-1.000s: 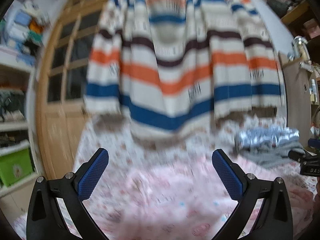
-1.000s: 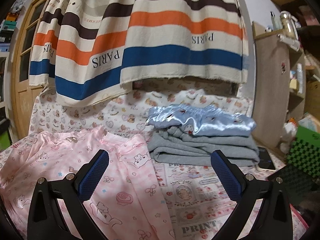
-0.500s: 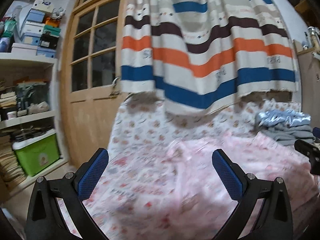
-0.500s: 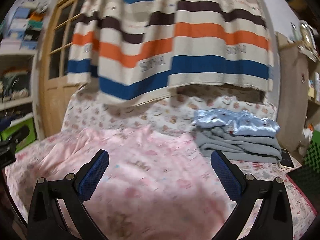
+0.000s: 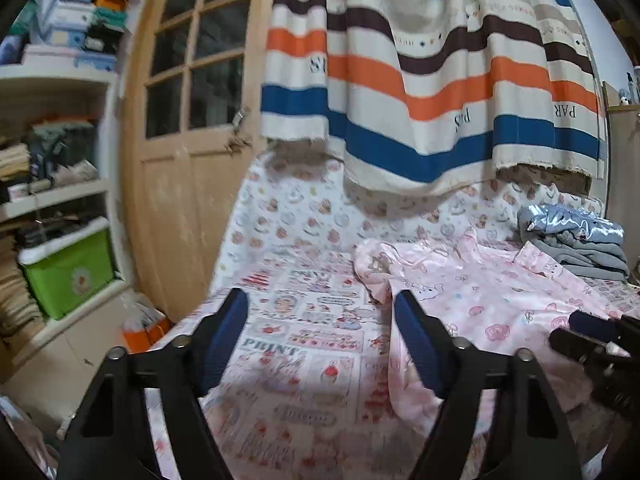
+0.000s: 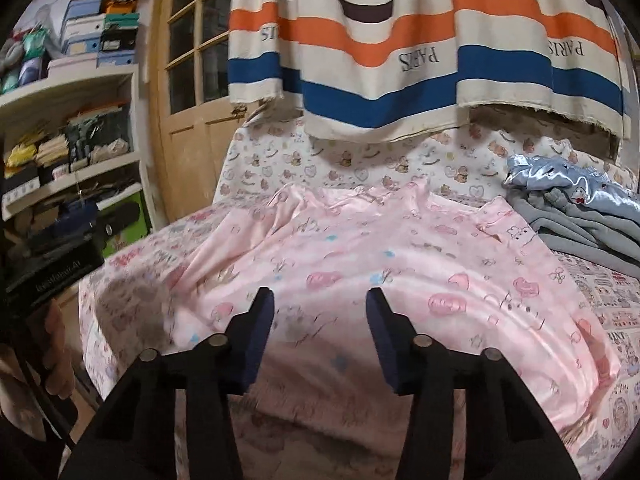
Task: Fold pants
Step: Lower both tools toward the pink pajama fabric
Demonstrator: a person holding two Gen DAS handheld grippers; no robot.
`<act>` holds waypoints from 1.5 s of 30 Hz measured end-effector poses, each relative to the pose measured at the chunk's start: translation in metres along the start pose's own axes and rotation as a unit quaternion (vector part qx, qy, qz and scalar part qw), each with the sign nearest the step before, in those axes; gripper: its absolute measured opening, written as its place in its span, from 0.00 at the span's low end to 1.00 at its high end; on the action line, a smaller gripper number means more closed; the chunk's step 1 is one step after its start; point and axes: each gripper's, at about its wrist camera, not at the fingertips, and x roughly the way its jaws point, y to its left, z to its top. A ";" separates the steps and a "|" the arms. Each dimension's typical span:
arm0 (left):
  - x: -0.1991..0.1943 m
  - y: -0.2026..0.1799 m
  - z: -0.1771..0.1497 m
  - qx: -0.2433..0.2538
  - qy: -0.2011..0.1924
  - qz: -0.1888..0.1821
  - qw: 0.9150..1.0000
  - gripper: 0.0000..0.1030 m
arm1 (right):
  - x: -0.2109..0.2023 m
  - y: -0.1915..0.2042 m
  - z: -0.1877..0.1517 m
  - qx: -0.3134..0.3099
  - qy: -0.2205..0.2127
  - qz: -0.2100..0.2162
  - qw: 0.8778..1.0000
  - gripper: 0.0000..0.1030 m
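Observation:
Pink satin pants (image 6: 360, 264) with a cartoon print lie spread flat on the printed bed sheet (image 5: 304, 332); in the left wrist view the pants (image 5: 500, 300) lie to the right. My left gripper (image 5: 320, 328) is open and empty, low over the sheet at the pants' left edge. My right gripper (image 6: 318, 326) is open and empty, just above the near part of the pants. The right gripper's tip (image 5: 592, 332) shows at the right edge of the left wrist view.
A folded pile, grey garment under shiny light-blue one (image 6: 576, 204), sits at the bed's back right. A striped curtain (image 6: 400, 52) hangs behind. A wooden door (image 5: 188, 168), shelves and a green bin (image 5: 68, 268) stand left of the bed.
Both grippers have swung left and lowered toward the bed. Both jaws have narrowed but stay open. The left one now faces the pants' left edge and the door.

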 end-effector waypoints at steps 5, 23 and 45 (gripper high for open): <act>0.070 0.012 0.033 -0.024 0.061 -0.044 0.997 0.53 | 0.015 -0.030 0.039 0.009 0.002 -0.040 0.999 0.46; 0.236 -0.016 0.046 -0.070 0.299 -0.145 0.940 0.28 | 0.113 -0.096 0.189 0.056 0.068 -0.038 0.995 0.56; 0.260 -0.004 0.072 -0.070 0.231 -0.123 0.963 0.00 | 0.340 -0.093 0.152 -0.024 0.258 -0.011 0.966 0.43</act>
